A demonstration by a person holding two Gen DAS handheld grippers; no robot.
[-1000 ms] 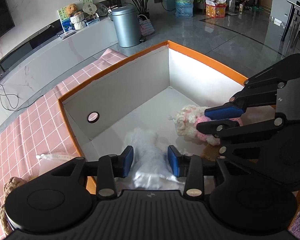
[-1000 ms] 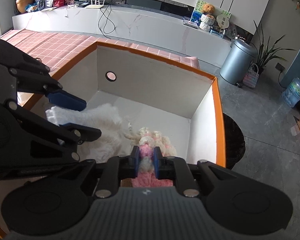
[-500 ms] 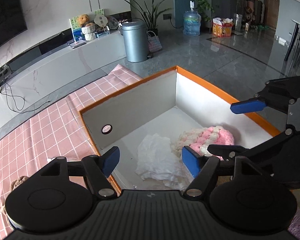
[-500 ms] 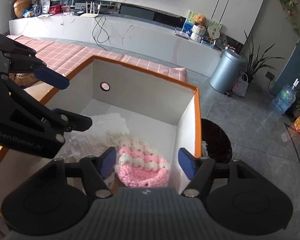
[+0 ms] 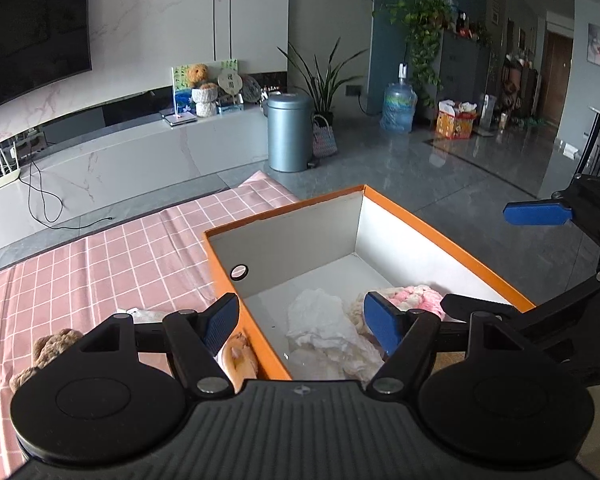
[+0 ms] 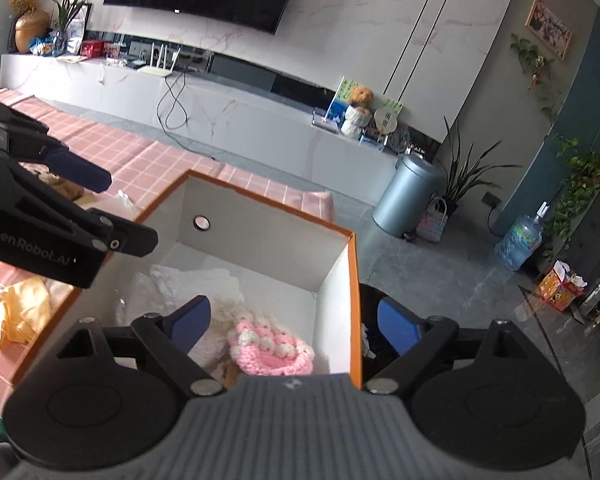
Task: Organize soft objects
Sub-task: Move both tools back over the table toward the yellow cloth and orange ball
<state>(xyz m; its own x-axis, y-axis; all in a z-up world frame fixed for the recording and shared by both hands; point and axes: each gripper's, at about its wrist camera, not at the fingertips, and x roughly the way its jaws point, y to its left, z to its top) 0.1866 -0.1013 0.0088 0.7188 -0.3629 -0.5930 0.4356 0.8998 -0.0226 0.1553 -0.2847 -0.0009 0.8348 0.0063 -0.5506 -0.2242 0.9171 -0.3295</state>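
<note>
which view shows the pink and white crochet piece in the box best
The right wrist view: the pink and white crocheted piece lies nearly whole on the floor of the orange-rimmed box, between the open hand-held gripper's fingers. In the left wrist view only its top shows, behind a blue finger pad.

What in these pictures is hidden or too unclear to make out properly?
- Brown plush toy, left wrist view: mostly hidden behind the left hand-held gripper.
- Pink knitted piece, right wrist view: its near end is cut off by the right hand-held gripper.
- Near wall of the orange box: covered by the gripper body in both views.
- White fluffy cloth: too crumpled to tell what it is.
</note>
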